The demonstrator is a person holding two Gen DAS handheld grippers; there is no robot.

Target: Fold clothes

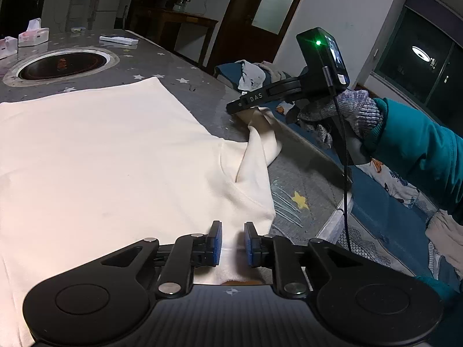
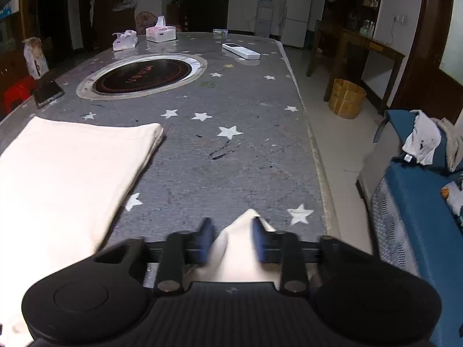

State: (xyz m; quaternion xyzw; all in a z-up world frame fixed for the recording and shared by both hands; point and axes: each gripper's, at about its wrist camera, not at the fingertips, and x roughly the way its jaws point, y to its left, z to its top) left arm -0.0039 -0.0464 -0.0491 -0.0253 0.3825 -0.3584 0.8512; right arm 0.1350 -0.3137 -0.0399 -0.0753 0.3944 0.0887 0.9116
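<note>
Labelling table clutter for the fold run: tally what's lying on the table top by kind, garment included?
White garment: 1
Tissue boxes: 1
Tissue soft packs: 1
White remote: 1
Dark flat tablet-like slab: 1
Small clear lidded container at the far edge: 1
Total: 6

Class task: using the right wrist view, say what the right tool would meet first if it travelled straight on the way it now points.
The right tool holds a cream sleeve. Straight ahead lies bare star-print table, then probably the white remote; depth is uncertain.
</note>
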